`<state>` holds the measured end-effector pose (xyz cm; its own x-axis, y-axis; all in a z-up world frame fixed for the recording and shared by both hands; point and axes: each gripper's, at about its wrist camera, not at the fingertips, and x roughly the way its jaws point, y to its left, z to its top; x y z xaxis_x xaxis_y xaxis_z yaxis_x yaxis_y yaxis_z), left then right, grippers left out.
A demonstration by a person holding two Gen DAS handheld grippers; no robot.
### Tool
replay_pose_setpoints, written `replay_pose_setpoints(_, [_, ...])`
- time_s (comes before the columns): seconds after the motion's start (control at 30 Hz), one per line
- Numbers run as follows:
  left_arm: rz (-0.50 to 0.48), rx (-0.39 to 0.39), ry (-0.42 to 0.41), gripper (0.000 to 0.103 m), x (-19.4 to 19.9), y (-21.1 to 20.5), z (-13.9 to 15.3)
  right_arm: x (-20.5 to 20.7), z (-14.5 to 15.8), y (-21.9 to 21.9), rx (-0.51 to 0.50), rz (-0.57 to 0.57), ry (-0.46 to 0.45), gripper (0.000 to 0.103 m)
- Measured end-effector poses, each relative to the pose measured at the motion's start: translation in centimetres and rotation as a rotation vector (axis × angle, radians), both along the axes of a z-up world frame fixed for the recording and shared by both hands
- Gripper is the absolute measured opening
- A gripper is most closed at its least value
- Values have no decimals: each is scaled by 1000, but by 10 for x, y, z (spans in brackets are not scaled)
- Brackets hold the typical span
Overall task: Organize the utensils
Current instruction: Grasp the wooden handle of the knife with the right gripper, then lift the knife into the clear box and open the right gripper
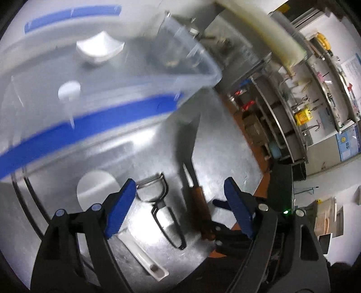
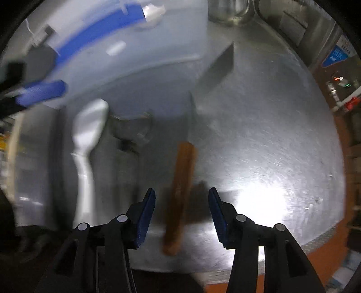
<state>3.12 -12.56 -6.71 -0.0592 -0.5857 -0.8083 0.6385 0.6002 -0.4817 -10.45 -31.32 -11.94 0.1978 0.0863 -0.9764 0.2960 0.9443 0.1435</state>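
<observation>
Three utensils lie on a steel table [image 1: 225,162]: a white spoon [image 2: 86,144], a black-handled peeler [image 1: 161,202] and a knife with a brown wooden handle [image 2: 181,191]. The knife also shows in the left wrist view [image 1: 199,202]. A clear plastic box with blue trim [image 1: 108,74] stands just behind them. My left gripper [image 1: 180,209] is open, above the peeler and knife. My right gripper [image 2: 181,218] is open, its jaws on either side of the knife handle, not touching it. The other gripper's blue finger shows at the left of the right wrist view [image 2: 40,92].
A glass jar [image 2: 230,11] stands at the table's far edge. Steel shelves and racks with kitchen gear [image 1: 304,101] stand to the right across an orange floor [image 1: 239,117]. The table's right edge [image 2: 325,236] is near the right gripper.
</observation>
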Motion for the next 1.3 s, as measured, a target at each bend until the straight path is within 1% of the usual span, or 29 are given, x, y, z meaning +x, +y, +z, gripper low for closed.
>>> replay_pose_setpoints(0.03, [-2, 10, 8, 76, -1, -2, -3, 2, -5, 2, 6, 4, 10, 52])
replay_pose_setpoints(0.07, [0, 17, 18, 76, 0, -5, -8, 1, -3, 3, 9, 7, -28, 47])
replay_pose_setpoints(0.1, [0, 23, 30, 76, 1, -9, -11, 0, -4, 3, 33, 3, -32, 42])
replay_pose_setpoints(0.17, [-3, 16, 70, 76, 5, -17, -25, -6, -3, -2, 85, -16, -43, 21])
replay_pose_setpoints(0.2, [-3, 8, 91, 76, 5, -19, -30, -11, -4, -10, 142, -43, -56, 20])
replay_pose_setpoints(0.23, [-2, 3, 114, 76, 6, -24, -36, -18, 1, -29, 192, -65, -67, 19])
replay_pose_setpoints(0.27, [1, -2, 130, 76, 7, -29, -40, -21, 0, -41, 245, -90, -76, 15])
replay_pose_setpoints(0.3, [5, -9, 144, 76, 7, -35, -45, -25, -1, -50, 301, -114, -87, 15])
replay_pose_setpoints(0.33, [10, -13, 168, 76, 6, -40, -49, -30, -1, -62, 391, -142, -109, 15])
replay_pose_setpoints(0.4, [13, -14, 211, 76, 3, -49, -56, -41, 1, -78, 532, -168, -153, 15])
replay_pose_setpoints(0.47, [-6, -5, 254, 76, -1, -62, -67, -47, 4, -88, 596, -171, -172, 15])
replay_pose_setpoints(0.5, [-9, 3, 266, 76, -2, -69, -72, -50, 5, -92, 612, -169, -176, 15])
replay_pose_setpoints(0.57, [-28, 11, 286, 76, -6, -83, -80, -54, 10, -100, 603, -153, -172, 15])
replay_pose_setpoints(0.63, [-55, 7, 301, 76, -10, -98, -85, -51, 14, -109, 571, -131, -164, 15])
replay_pose_setpoints(0.73, [-60, 21, 273, 76, -12, -111, -87, -55, 20, -105, 553, -103, -154, 15])
replay_pose_setpoints(0.77, [-57, 28, 258, 70, -13, -114, -88, -55, 22, -103, 548, -92, -154, 15])
replay_pose_setpoints(0.8, [-55, 37, 252, 52, -14, -115, -88, -54, 25, -98, 545, -87, -156, 15])
replay_pose_setpoints(0.87, [-43, 64, 246, 33, -14, -114, -89, -58, 33, -99, 528, -76, -158, 16])
replay_pose_setpoints(0.93, [-35, 35, 284, 31, -13, -106, -86, -61, 41, -95, 508, -72, -163, 16])
replay_pose_setpoints(0.97, [-36, 22, 279, 31, -14, -104, -82, -63, 45, -89, 502, -66, -171, 16])
replay_pose_setpoints(1.03, [-54, -32, 258, 30, -18, -101, -63, -65, 59, -78, 466, -56, -193, 16])
replay_pose_setpoints(1.1, [-71, -92, 238, 29, -21, -96, -40, -72, 87, -73, 409, -33, -237, 16])
replay_pose_setpoints(1.17, [-87, -179, 203, 29, -22, -92, -7, -77, 115, -73, 345, 2, -284, 16])
replay_pose_setpoints(1.2, [-92, -237, 177, 29, -19, -88, 14, -80, 124, -76, 325, 17, -306, 16])
replay_pose_setpoints(1.23, [-91, -280, 155, 29, -14, -82, 30, -76, 143, -76, 288, 51, -339, 16])
replay_pose_setpoints(1.3, [-83, -329, 99, 29, -3, -73, 57, -59, 169, -77, 229, 110, -380, 16])
